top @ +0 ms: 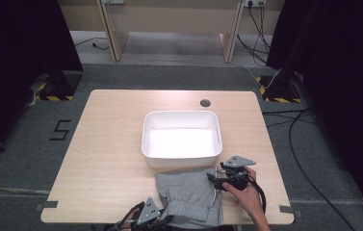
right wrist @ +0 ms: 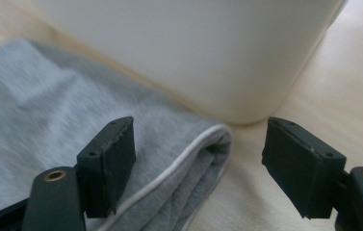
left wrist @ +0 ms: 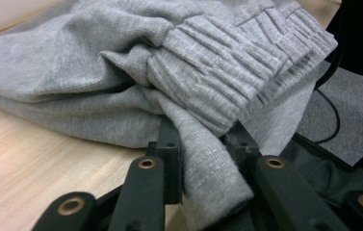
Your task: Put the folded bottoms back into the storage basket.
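Looking down from the high view, a folded grey garment [top: 190, 196] is seen on the counter [top: 107, 144], at its near edge, just in front of a white bin [top: 181, 137] that is empty. The left tool [top: 156, 215] is set at the garment's near left corner, and the right tool [top: 219, 179] at its far right corner, beside the bin.

In the left gripper view, the left tool [left wrist: 204, 159] is clamped on a fold of the garment [left wrist: 121, 72] below its ribbed band [left wrist: 227, 62]; the cloth is pinched between the jaws.

In the right gripper view, the right tool [right wrist: 198, 159] is held wide, its jaws astride the garment's [right wrist: 39, 110] white-piped corner without pressing on it; the bin [right wrist: 193, 48] stands just behind.

The step in hand is judged to be the grasp at two corners. Next, the right jaws would have to be closed on that corner, so that the garment can be lifted level and carried over the rim into the bin.
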Tool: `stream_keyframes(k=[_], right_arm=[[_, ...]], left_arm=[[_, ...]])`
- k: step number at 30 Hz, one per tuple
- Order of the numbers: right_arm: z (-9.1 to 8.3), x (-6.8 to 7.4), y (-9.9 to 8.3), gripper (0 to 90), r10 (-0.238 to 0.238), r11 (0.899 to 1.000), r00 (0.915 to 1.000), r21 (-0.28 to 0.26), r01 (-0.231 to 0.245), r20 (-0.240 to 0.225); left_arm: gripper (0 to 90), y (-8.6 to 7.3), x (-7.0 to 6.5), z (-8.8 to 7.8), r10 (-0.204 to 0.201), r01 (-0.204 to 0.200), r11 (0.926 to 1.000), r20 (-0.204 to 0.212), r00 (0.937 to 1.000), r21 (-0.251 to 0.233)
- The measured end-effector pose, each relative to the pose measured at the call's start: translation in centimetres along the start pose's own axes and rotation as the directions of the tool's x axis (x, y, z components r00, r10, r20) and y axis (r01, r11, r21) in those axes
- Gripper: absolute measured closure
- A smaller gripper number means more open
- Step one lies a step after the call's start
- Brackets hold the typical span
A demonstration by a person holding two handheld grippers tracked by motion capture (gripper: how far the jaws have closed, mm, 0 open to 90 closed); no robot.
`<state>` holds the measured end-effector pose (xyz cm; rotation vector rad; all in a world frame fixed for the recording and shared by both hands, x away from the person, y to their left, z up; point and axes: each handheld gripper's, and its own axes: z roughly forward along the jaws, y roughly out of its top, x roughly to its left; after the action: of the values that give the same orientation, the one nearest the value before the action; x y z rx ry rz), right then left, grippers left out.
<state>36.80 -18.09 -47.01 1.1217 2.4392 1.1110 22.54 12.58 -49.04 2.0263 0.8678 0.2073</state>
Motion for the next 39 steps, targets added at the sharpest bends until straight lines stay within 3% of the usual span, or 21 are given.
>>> stream_keyframes(k=[2, 4, 6, 8, 10, 11, 14, 17, 20, 23, 33, 34, 39], right_arm=[[0.3, 0.3, -0.1, 26.0, -0.004, 1.000, 1.0000, 0.029, 0.004, -0.007], [0.1, 0.7, 0.0, 26.0, -0.036, 0.999, 0.9988, 0.026, 0.037, -0.034], [0.0, 0.9, -0.1, 24.7, -0.033, 0.999, 0.9983, 0.029, 0.035, -0.048], [0.3, 1.1, -0.2, 24.8, -0.019, 0.999, 0.9979, 0.046, 0.022, -0.061], [0.8, 1.4, -0.2, 24.8, -0.005, 0.998, 0.9983, 0.060, 0.008, -0.059], [1.0, 1.4, -0.3, 24.9, 0.006, 0.998, 0.9979, 0.060, -0.002, -0.064], [1.2, 0.9, -0.7, 27.6, 0.073, 0.996, 0.9921, 0.062, -0.067, -0.102], [1.2, 0.8, -0.8, 35.3, 0.067, 0.997, 0.9896, 0.047, -0.062, -0.127], [1.4, 1.4, -0.8, 46.4, 0.046, 0.999, 0.9900, 0.035, -0.042, -0.133], [1.4, 1.8, -0.8, 50.9, 0.037, 0.999, 0.9903, 0.026, -0.034, -0.134], [1.4, 2.2, -0.7, 58.3, -0.014, 1.000, 0.9933, -0.006, 0.013, -0.115], [1.4, 2.3, -0.8, 58.6, -0.016, 1.000, 0.9932, -0.010, 0.015, -0.115], [1.3, 2.4, -0.7, 63.4, -0.034, 0.999, 0.9931, -0.019, 0.032, -0.112]], left_arm=[[73.5, -0.2, 0.4, -0.6, -0.003, 0.003, 1.0000, -0.003, 1.0000, 0.004], [73.8, -0.6, 0.9, -1.3, -0.015, 0.015, 0.9999, 0.001, 0.9999, 0.005], [73.6, -1.0, 1.3, -1.7, -0.045, 0.045, 0.9990, 0.005, 0.9990, 0.002], [73.5, -1.1, 1.3, -1.7, -0.048, 0.048, 0.9988, 0.003, 0.9988, -0.002], [73.4, -1.0, 1.0, -1.7, -0.008, 0.008, 1.0000, -0.017, 0.9998, 0.004], [73.3, -1.0, 1.0, -1.7, -0.008, 0.008, 1.0000, -0.017, 0.9998, 0.004], [72.6, -1.0, 0.8, -1.6, -0.001, 0.001, 1.0000, -0.022, 0.9998, 0.001], [70.5, -1.0, 1.2, -1.4, -0.031, 0.030, 0.9995, 0.001, 0.9995, 0.006], [65.5, -1.1, 1.2, -1.4, -0.039, 0.039, 0.9992, -0.003, 0.9992, 0.005], [56.1, -1.1, 1.3, -1.2, -0.050, 0.050, 0.9987, -0.007, 0.9987, -0.002], [40.1, -0.9, 0.3, -0.6, -0.013, 0.013, 0.9999, -0.013, 0.9998, -0.006], [40.4, -0.9, 0.2, -0.5, -0.009, 0.008, 0.9999, -0.020, 0.9998, -0.007], [64.1, -0.5, 0.3, -0.6, -0.005, 0.004, 0.9997, -0.019, 0.9998, -0.026]])
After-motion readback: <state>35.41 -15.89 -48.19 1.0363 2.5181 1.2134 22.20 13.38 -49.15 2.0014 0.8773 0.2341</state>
